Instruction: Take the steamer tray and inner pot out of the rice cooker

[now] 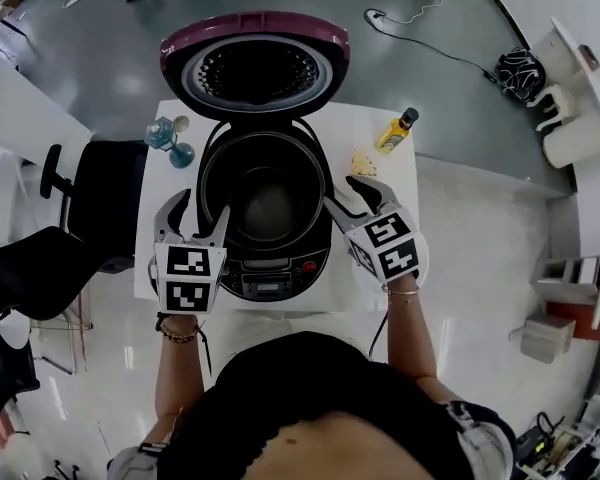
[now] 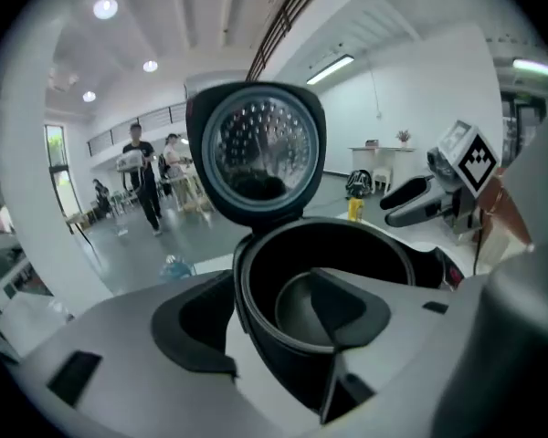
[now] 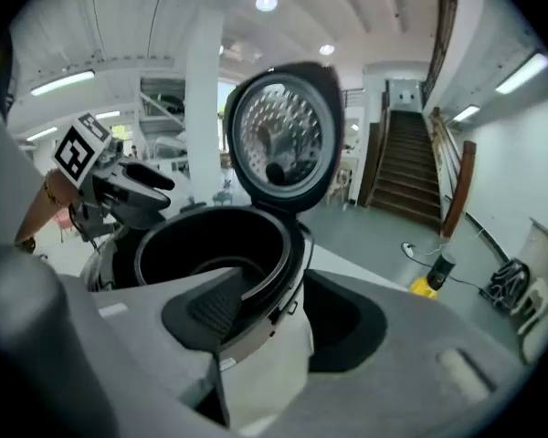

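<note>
Rice cooker (image 1: 268,264) open, left hand-held gripper (image 1: 202,206) and right hand-held gripper (image 1: 340,192) both spread, flanking it

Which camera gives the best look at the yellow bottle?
The head view: the yellow bottle shows whole on the white table beside the cooker. The right gripper view shows it small and distorted; the left gripper view, a distant yellow speck.

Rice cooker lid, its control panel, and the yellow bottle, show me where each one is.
Rice cooker lid (image 1: 255,70): head view, on the perforated inner plate.
Control panel (image 1: 268,286): head view, on the cooker's front face.
Yellow bottle (image 1: 393,135): head view, on its body.
</note>
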`<state>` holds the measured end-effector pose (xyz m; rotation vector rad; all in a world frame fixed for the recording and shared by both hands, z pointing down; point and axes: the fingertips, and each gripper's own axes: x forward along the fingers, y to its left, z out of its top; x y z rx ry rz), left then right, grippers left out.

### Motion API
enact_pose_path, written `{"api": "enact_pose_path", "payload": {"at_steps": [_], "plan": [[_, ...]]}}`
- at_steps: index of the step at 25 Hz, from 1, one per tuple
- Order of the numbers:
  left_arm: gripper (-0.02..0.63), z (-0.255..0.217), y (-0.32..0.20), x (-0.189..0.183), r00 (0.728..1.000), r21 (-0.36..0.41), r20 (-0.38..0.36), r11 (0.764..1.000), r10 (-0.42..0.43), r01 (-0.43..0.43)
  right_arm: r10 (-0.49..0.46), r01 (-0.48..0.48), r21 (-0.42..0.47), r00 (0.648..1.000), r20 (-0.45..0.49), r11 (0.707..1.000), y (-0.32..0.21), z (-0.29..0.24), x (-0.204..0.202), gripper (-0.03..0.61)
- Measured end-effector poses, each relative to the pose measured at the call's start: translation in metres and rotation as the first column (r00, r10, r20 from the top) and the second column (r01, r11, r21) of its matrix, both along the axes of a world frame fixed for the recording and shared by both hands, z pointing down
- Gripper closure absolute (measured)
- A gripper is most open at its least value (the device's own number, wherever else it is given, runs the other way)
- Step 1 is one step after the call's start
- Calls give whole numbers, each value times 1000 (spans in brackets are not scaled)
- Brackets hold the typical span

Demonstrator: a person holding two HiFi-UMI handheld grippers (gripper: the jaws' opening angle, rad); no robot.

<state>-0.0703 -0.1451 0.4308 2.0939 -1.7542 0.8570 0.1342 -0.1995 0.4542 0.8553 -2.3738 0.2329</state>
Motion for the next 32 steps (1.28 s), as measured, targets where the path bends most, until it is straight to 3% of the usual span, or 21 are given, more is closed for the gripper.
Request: {"api": "enact_pose_path", "payload": {"at_steps": [2, 4, 7, 10, 14, 19, 21, 24, 26, 29, 30, 31, 32], "plan": [[363, 24, 0, -3, 997, -84, -76, 996, 16, -22, -16, 12, -39, 994, -112, 999, -6, 13, -15, 382], [357, 38, -6, -5, 994, -121, -108, 992, 19, -33, -6, -3, -59, 988, -152, 998, -15, 18, -25, 382], [351, 49, -21, -13, 999, -150, -10, 987, 51, -52, 18, -42, -124, 981, -193, 991, -25, 26, -34, 382], [350, 62, -32, -20, 990, -212, 92, 974, 107, -85, 13, -50, -119, 955, -296, 992, -37, 35, -41, 382], [350, 74, -52, -19, 990, -241, 59, 964, 131, -113, -1, -36, -100, 937, -349, 994, -51, 45, -50, 382], [350, 83, -62, -22, 977, -269, 128, 954, 173, -133, -29, -3, -64, 866, -500, 998, -58, 61, -48, 380], [350, 84, -63, -24, 974, -267, 145, 955, 173, -130, -31, 0, -59, 856, -517, 998, -59, 62, -48, 379], [354, 83, -63, -25, 977, -267, 147, 957, 154, -111, -11, -17, -54, 877, -481, 998, -59, 60, -47, 379], [380, 79, -63, -27, 986, -268, 115, 960, 120, -85, 3, -24, -38, 883, -469, 999, -58, 57, -47, 381], [430, 74, -65, -31, 999, -264, 26, 964, 44, -35, 1, 13, 23, 859, -512, 1000, -54, 50, -49, 395], [436, 72, -65, -32, 999, -264, 13, 964, 30, -26, 4, 27, 51, 852, -524, 998, -53, 45, -50, 436], [477, 71, -65, -33, 1000, -265, 13, 964, 24, -20, 11, 33, 75, 853, -521, 997, -53, 40, -52, 447], [479, 70, -64, -34, 1000, -267, 20, 964, 24, -18, 20, 31, 92, 864, -503, 995, -54, 35, -54, 457]]}}
